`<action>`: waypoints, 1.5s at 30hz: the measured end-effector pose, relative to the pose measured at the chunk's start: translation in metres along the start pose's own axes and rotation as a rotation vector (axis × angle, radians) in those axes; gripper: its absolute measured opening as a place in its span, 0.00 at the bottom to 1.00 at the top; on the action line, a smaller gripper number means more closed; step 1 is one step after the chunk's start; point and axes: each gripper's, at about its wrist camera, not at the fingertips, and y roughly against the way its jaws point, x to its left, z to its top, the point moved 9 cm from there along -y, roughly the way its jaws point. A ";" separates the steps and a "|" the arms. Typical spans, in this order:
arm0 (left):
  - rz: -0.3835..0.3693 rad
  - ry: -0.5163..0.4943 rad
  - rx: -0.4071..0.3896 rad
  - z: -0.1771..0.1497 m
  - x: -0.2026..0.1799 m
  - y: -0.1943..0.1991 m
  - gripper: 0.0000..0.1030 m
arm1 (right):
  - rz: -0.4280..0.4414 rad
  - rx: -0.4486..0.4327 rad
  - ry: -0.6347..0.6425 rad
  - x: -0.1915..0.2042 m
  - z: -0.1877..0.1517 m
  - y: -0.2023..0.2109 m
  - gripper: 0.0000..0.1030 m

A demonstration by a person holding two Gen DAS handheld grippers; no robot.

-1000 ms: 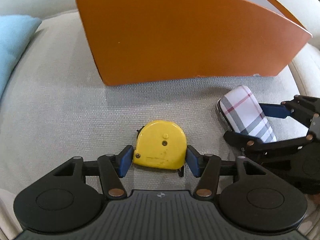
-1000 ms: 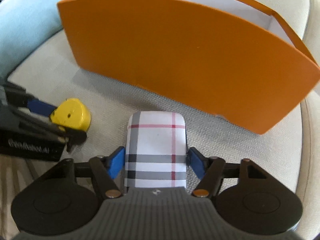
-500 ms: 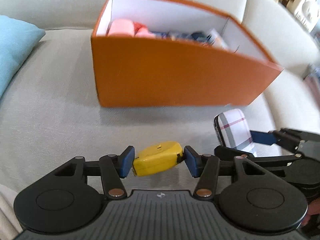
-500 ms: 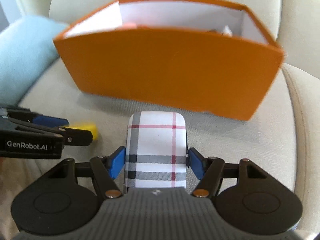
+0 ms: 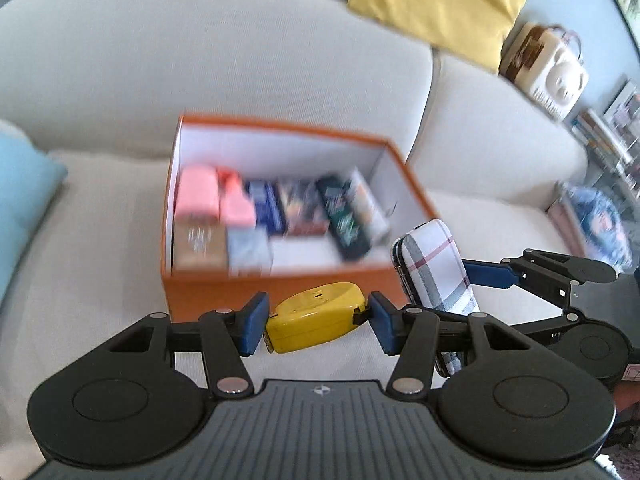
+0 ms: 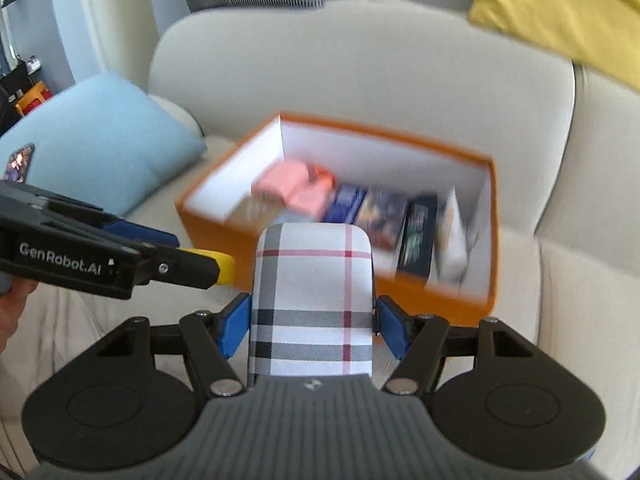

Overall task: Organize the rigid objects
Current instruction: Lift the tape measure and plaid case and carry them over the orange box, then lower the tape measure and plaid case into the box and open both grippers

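My left gripper (image 5: pixel 316 322) is shut on a yellow tape measure (image 5: pixel 316 316) and holds it in the air just in front of the orange box (image 5: pixel 280 284). My right gripper (image 6: pixel 312 326) is shut on a plaid-covered case (image 6: pixel 314 300), held up beside the left gripper; the case also shows in the left wrist view (image 5: pixel 436 264). The orange box (image 6: pixel 440 300) is open, with white inner walls, and holds several small boxes, pink ones at its left. The tape measure's tip (image 6: pixel 226 266) peeks past the left gripper in the right wrist view.
The box sits on a beige sofa seat (image 5: pixel 100 248). A light blue cushion (image 6: pixel 100 140) lies to the left and a yellow cushion (image 5: pixel 440 0) rests on the sofa back. A shelf with clutter (image 5: pixel 608 128) stands at the far right.
Both grippers have lifted their objects off the sofa seat and risen above the box's front wall, so the box's inside now shows.
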 end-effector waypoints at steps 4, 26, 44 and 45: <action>-0.010 -0.010 -0.021 0.041 0.007 -0.008 0.60 | -0.004 -0.051 -0.010 0.005 0.049 -0.025 0.66; -0.016 -0.332 0.338 0.035 -0.013 -0.184 0.60 | -0.017 0.153 -0.285 -0.085 0.069 -0.152 0.66; 0.085 -0.481 0.417 0.030 -0.008 -0.235 0.64 | 0.025 0.209 -0.251 -0.080 0.063 -0.178 0.66; 0.081 -0.474 0.426 0.029 -0.007 -0.235 0.65 | 0.025 0.213 -0.251 -0.080 0.063 -0.178 0.66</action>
